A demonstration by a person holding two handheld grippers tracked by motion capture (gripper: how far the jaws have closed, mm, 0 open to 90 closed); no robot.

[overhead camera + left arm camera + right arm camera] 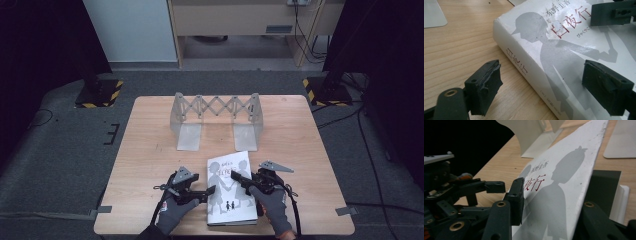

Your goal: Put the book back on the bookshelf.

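High view: white book (230, 190) lies flat near the front edge of the wooden table (150, 150), metal accordion rack (216, 120) standing well behind it, left gripper (206, 194) at its left edge, right gripper (239, 178) over its right half. Left gripper view: jaws spread, straddling the spine corner, one above bare wood, one above the cover. Right gripper view: front cover (564, 195) tilted up between its jaws, pages (621, 200) visible beneath; pinching or not, cannot tell.
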